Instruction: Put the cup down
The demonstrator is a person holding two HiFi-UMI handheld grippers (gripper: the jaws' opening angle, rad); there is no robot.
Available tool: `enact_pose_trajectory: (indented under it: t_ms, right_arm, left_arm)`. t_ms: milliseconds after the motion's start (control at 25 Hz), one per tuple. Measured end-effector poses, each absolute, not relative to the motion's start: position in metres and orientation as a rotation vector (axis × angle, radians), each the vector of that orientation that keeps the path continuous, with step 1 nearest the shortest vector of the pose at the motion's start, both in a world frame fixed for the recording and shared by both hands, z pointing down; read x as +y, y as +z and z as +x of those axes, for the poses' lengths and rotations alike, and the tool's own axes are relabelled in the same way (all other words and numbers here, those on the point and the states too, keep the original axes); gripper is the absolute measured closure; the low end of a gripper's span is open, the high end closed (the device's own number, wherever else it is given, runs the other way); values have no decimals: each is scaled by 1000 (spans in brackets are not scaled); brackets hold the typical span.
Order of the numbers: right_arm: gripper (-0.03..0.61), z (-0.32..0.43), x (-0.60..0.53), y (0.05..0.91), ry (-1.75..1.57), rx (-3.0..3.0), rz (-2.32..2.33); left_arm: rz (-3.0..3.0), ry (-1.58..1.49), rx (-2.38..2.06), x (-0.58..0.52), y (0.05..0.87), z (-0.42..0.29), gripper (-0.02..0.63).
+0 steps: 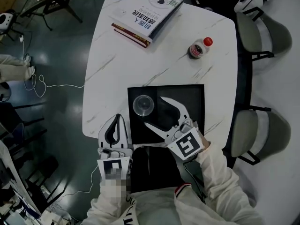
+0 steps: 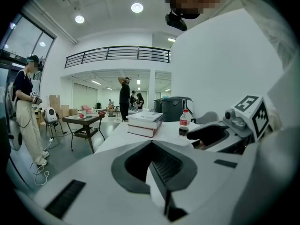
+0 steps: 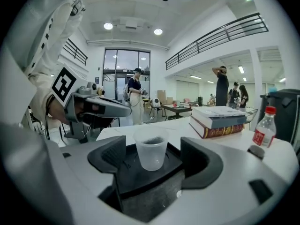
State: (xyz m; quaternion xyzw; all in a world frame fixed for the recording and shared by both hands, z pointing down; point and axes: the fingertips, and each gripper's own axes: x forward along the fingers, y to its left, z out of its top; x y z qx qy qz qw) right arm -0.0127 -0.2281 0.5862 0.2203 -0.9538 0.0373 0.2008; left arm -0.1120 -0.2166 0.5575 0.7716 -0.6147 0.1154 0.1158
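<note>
I find a large open workspace, a lab floor or office hall, not a home. Evidence: a high white ceiling with round recessed lights point(image 2: 137, 7), a mezzanine with a dark railing point(image 2: 117, 54), tall glazed doors point(image 3: 125, 74), and a polished dark floor point(image 1: 61, 41) with loose cables point(image 1: 56, 85). I work at a white marble-pattern table point(image 1: 117, 69) with grey chairs point(image 1: 260, 135). Cardboard boxes point(image 2: 55, 101) stand by the far wall. Several people point(image 2: 124, 97) stand among further tables point(image 2: 84, 120).
</note>
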Motion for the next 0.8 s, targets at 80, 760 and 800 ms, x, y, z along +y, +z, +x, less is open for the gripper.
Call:
enact_pose_trajectory:
  t_ms: [80,760,800]
  right_arm:
    - [212,-8,-223,575,92,-2661,652]
    - [351,23,-193,476,196,-2699,1213]
    - [353,24,-189,473,200,-2689,1232]
  left_arm:
    - [2271,333,-1801,-214,551,-112,604]
    - [2407,254,-1756,-192,482,-110,604]
    - [2410,248,-1751,-189,480,-110,604]
